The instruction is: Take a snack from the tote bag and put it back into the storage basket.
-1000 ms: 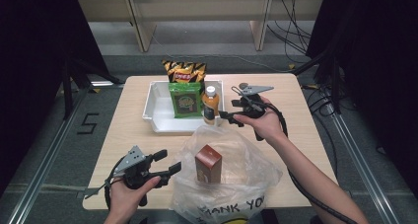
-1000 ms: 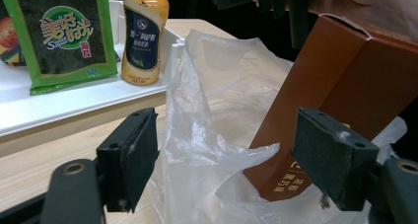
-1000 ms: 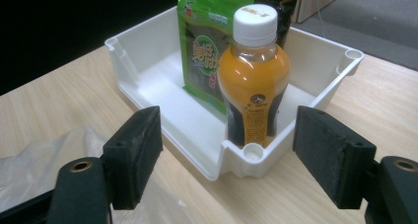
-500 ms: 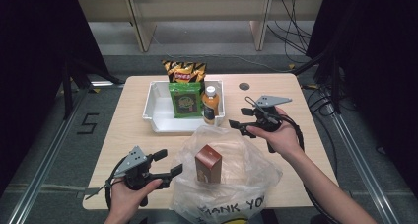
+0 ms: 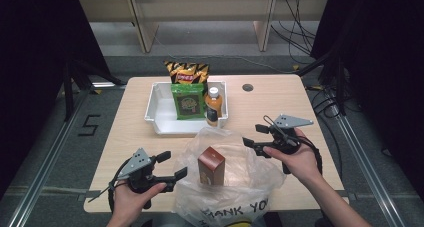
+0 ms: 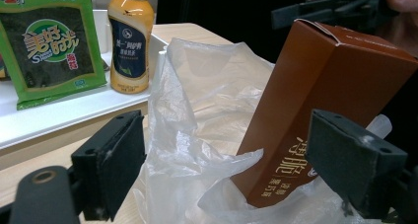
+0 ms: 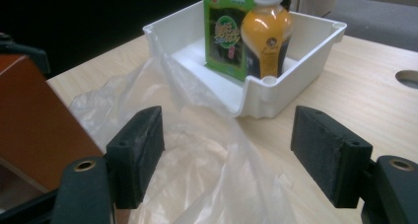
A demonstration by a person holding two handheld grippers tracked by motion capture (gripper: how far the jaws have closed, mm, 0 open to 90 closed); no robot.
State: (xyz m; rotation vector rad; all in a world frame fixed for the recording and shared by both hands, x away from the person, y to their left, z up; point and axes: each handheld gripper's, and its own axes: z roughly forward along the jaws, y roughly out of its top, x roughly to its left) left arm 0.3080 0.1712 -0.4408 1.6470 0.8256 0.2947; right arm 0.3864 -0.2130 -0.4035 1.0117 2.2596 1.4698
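A brown carton (image 5: 211,164) stands upright inside a clear plastic bag (image 5: 240,189) at the table's near edge. My left gripper (image 5: 172,165) sits just left of the bag. Its jaws have just been opening, and in the left gripper view the bag's crumpled rim (image 6: 197,150) and the carton (image 6: 320,100) lie between the pads (image 6: 111,162) without being pressed. My right gripper (image 5: 254,135) hovers open at the bag's right rim; in the right gripper view the bag's film (image 7: 217,155) spreads under its open jaws.
A white tray (image 5: 160,122) at mid-table holds a green seaweed packet (image 5: 187,101) and an orange drink bottle (image 5: 213,106). A chip bag (image 5: 187,72) leans behind them. A round cable hole (image 5: 247,87) lies to the right. Bare wood flanks the tray.
My right gripper has drawn away from the bottle, toward the near right, and now sits at the bag's right rim. The left gripper stays in place, its jaws slightly wider.
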